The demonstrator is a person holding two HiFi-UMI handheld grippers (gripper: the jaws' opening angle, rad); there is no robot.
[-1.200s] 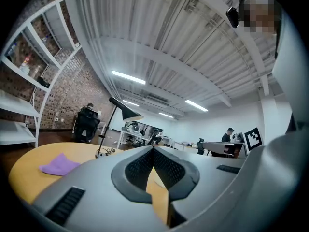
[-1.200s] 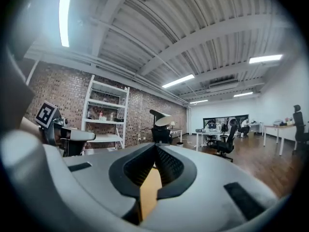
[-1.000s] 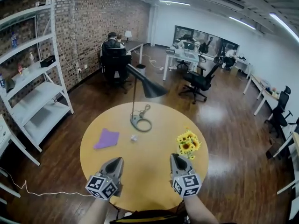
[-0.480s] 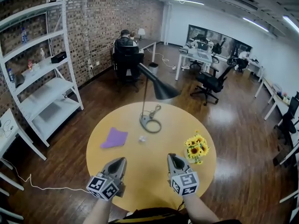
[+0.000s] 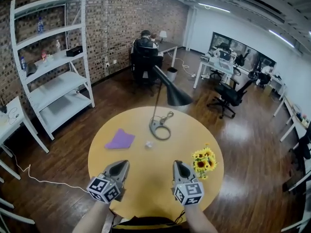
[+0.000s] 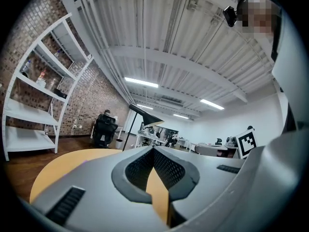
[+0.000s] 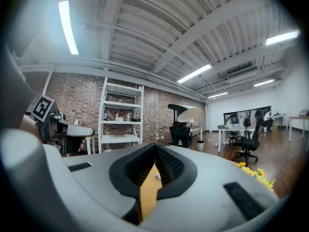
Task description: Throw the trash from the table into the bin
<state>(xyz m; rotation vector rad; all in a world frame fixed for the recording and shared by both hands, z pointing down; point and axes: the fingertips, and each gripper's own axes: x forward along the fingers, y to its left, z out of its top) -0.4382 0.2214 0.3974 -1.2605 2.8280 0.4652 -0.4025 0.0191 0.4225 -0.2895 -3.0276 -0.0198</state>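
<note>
A small crumpled white scrap [image 5: 148, 143] lies near the middle of the round yellow table [image 5: 146, 178], just in front of the lamp base. It shows again as a pale scrap [image 7: 156, 177] between the right jaw tips. A purple paper [image 5: 120, 139] lies left of it. My left gripper [image 5: 122, 163] and right gripper [image 5: 177, 164] hover over the near edge of the table, both shut and empty, tips pointing toward the scrap. A small bin [image 5: 171, 74] stands far off beside a desk.
A black desk lamp [image 5: 165, 101] stands on a ring base at the table's far side. A bunch of yellow sunflowers [image 5: 204, 161] sits at the right edge. White shelving [image 5: 53, 67] lines the brick wall at left. Office chairs, desks and a seated person are beyond.
The head view has swung, so the table and room sit further right and lower. Both grippers stay shut over the near table edge; the right one has drifted slightly left.
</note>
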